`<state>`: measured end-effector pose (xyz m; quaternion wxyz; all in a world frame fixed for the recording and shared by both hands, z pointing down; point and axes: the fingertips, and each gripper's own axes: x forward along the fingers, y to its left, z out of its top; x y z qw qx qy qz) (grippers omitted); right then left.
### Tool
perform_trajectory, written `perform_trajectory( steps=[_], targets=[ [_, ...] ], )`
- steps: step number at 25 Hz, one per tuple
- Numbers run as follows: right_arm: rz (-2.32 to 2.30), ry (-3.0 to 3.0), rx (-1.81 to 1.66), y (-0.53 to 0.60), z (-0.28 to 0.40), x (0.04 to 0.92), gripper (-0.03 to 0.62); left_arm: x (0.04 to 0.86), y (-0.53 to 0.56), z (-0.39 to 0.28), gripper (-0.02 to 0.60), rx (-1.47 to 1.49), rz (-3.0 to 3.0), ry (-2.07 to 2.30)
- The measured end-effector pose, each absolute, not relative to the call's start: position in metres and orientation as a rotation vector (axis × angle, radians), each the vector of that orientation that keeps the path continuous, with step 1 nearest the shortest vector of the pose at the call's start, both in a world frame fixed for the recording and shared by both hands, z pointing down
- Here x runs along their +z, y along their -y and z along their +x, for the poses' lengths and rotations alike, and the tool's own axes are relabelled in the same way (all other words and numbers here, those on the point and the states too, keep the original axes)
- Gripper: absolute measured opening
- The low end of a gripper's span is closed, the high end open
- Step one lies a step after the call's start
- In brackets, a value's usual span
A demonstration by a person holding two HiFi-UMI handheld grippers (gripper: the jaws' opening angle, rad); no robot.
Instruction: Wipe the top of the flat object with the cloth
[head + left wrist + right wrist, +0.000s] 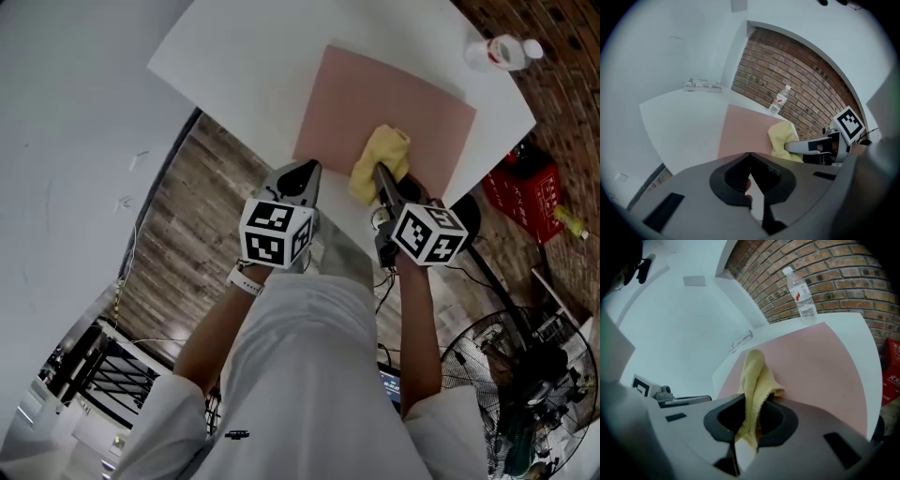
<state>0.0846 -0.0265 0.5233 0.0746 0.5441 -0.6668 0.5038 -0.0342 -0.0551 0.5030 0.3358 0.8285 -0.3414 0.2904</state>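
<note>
The yellow cloth (386, 150) lies bunched on the pink flat object (394, 94), close to its near edge. The right gripper (751, 401) has its jaws closed on a fold of the cloth. The flat object lies on the white table (234, 47), and its far part is bare.

The left gripper (307, 171) is over the table's near edge, just beside the flat object's near left corner. Its jaws are pressed together and hold nothing.

A water bottle (799, 291) stands upright near the table's far right corner, off the flat object. Only the left gripper view shows small flat things (702, 85) at the table's far left corner. Only the head view shows a red crate (525, 192) and a fan (506, 375) on the floor at right.
</note>
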Motion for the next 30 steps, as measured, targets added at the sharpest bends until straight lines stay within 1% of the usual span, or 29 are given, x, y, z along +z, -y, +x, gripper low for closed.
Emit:
perform_trajectory(
  steps=[10,26,30],
  targets=[
    [1.662,1.914,1.375,0.0,0.125,0.527,0.071,0.531,0.057,-0.025,0.014,0.866,2.152,0.866],
    [1.712,1.745,1.349,-0.046,0.213,0.535,0.075,0.538,0.057,-0.023,0.014,1.023,2.146,0.904],
    [1.747,1.691,1.362,-0.056,0.235,0.535,0.075,0.539,0.058,-0.023,0.014,1.018,2.124,0.886]
  ],
)
